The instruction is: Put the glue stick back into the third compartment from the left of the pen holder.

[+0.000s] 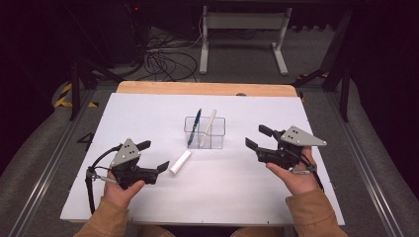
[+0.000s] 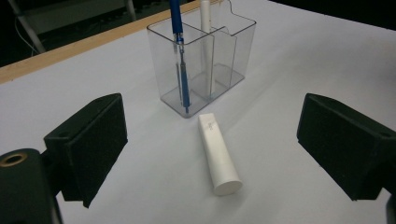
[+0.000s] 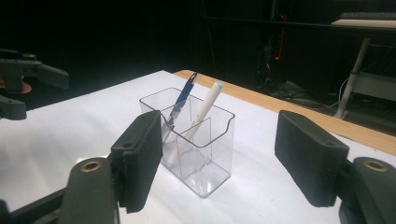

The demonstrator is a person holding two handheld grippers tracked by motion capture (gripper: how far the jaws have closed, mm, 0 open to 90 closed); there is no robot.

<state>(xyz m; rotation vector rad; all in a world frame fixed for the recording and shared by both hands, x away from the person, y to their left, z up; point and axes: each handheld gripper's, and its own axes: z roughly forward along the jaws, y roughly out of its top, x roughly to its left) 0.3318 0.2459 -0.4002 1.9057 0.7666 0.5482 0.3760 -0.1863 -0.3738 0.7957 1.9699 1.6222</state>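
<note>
Both grippers' jaws wide open, holding nothing.

Light from overhead falls brightly on the white table [image 1: 148, 197] while the room beyond sinks into near-black, shadows under the clear holder [image 2: 205, 60] and the white tube [image 2: 218, 156] stay soft, and all views are slightly grainy, with near jaws softly blurred.

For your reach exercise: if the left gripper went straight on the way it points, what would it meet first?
Most likely the white tube, lying between the open jaws' line of the left gripper; the clear holder stands just beyond it.
</note>
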